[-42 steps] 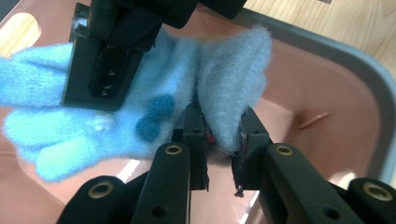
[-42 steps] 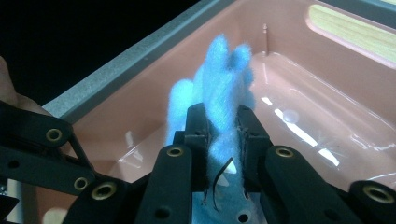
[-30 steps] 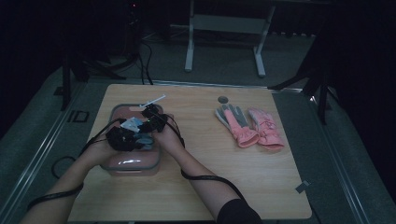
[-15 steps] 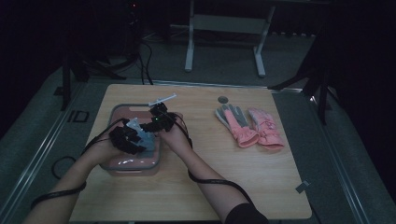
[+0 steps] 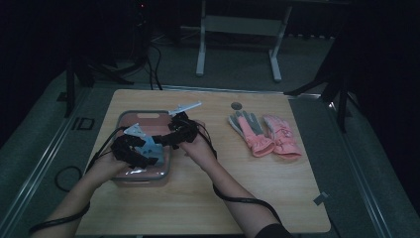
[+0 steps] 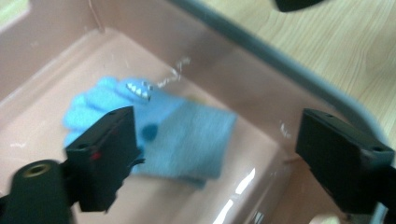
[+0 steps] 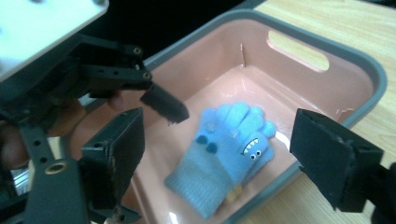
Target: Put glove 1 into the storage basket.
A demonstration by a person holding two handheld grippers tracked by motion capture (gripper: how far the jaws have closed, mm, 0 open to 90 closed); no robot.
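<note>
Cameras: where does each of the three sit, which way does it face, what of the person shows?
High view: fixed above the person's side, looks forward and down on the table; both forearms, left gripper and right gripper show.
Left gripper view: rides the left gripper, looks down between open jaws into the pink bin.
Right gripper view: rides the right gripper, faces the bin; the left gripper shows beyond.
Shared: the blue glove lying in the bin.

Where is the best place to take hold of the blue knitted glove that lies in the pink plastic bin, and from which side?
Probably the ribbed cuff of the blue knitted glove, taken from above. The glove lies flat on the floor of the pink plastic bin, so the walls block a sideways approach. The cuff is its plain straight end, away from the spread fingers, and can be pinched across its width.
</note>
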